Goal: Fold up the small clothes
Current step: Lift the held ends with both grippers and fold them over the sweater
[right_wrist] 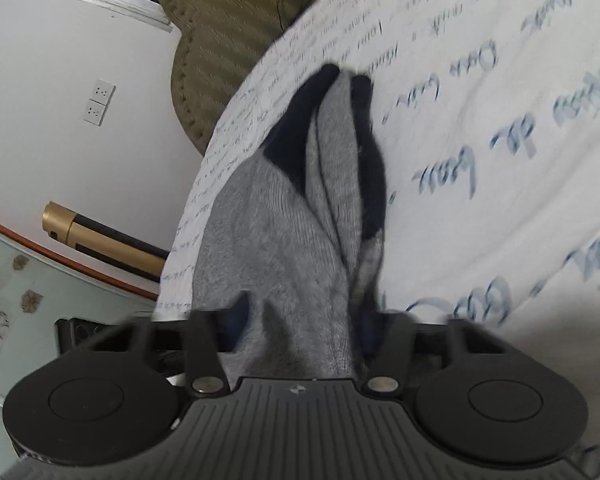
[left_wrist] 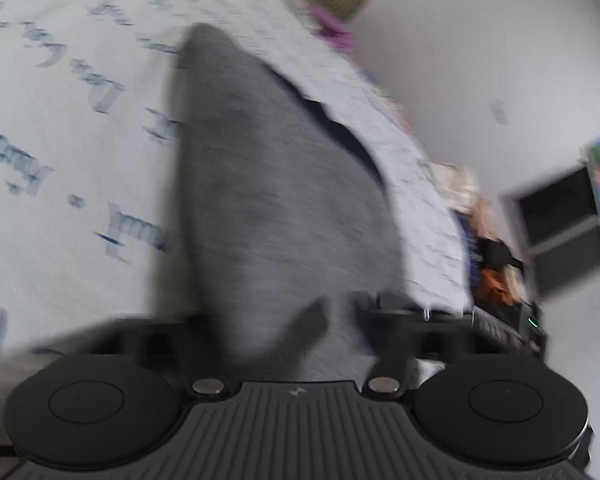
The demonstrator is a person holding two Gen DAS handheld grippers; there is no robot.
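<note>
Over the white bedsheet (left_wrist: 60, 140) printed with blue script, the left gripper (left_wrist: 296, 332) is clamping one end of a grey sock (left_wrist: 276, 184), which is running toward 12 o'clock. The right gripper (right_wrist: 296, 332) is pinching grey, navy-tipped sock fabric (right_wrist: 284, 240); an olive cushion (right_wrist: 228, 32) is lying at 11 o'clock.

grey knit sock (right_wrist: 268, 240) with navy toe and heel; white bedsheet (right_wrist: 480, 80) printed in blue-grey script; olive striped cushion (right_wrist: 228, 28); gold and black tube (right_wrist: 100, 236); white wall (left_wrist: 480, 60).
</note>
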